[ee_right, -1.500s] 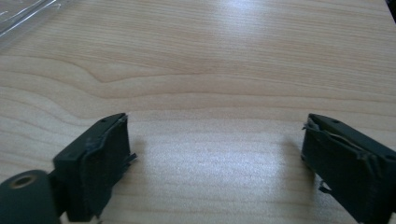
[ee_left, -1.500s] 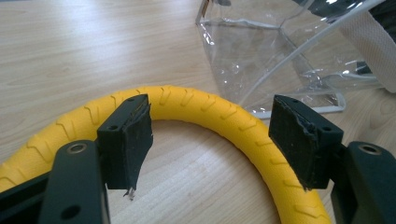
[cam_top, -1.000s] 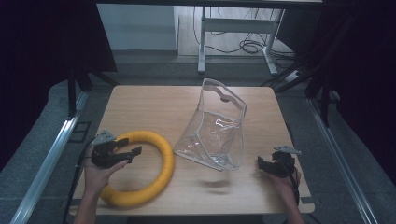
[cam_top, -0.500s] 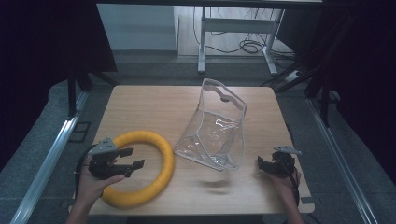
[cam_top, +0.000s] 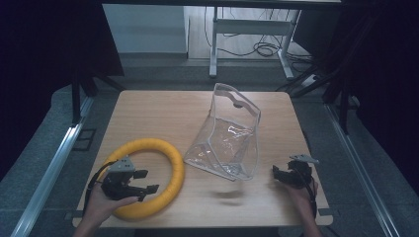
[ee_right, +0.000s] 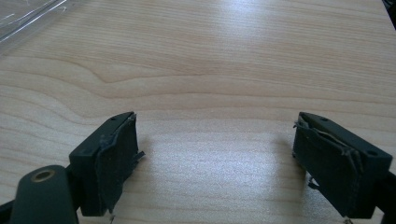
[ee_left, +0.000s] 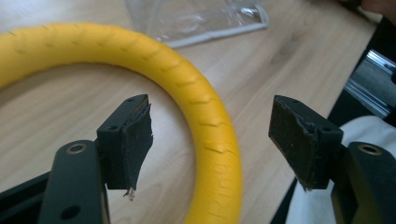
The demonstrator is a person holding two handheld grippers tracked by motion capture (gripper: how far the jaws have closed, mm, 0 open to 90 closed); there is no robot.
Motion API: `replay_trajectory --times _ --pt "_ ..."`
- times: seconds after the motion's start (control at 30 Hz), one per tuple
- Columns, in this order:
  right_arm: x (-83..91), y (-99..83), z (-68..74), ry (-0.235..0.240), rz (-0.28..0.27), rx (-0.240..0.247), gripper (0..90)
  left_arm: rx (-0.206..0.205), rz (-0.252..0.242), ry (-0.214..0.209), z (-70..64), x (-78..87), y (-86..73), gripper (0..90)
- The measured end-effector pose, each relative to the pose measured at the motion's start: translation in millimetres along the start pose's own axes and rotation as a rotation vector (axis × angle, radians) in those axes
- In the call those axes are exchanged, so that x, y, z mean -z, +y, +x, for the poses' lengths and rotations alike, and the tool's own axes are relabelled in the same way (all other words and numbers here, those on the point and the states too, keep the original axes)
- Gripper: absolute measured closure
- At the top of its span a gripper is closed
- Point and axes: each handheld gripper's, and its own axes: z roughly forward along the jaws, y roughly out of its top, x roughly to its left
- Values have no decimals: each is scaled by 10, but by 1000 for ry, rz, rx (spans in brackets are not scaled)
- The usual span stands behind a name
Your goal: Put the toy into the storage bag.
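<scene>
Jaws wide apart on the left gripper [cam_top: 141, 181], straddling the near right arc of the yellow ring [cam_top: 168, 160] at the table's [cam_top: 148, 108] front left; right gripper [cam_top: 277, 174] spread too, over bare wood, clear bag [cam_top: 227, 138] standing between them

Yellow ring [cam_top: 148, 177] (ridged) lies flat on table.

I am seeing the yellow foam ring [cam_top: 163, 163] lying at the front left of the light wooden surface [cam_top: 163, 111], the clear plastic pouch [cam_top: 228, 136] standing just right of it, near the centre, apart.
</scene>
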Motion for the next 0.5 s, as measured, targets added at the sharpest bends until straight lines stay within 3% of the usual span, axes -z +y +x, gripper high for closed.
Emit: replay_trajectory --times 0.47,0.5 --pt "1 -1 2 -4 -1 -1 148 -15 131 -49 -144 -238 -139 300" --pt "1 -1 2 -5 -1 -1 148 -20 157 -52 -156 -274 -161 297"
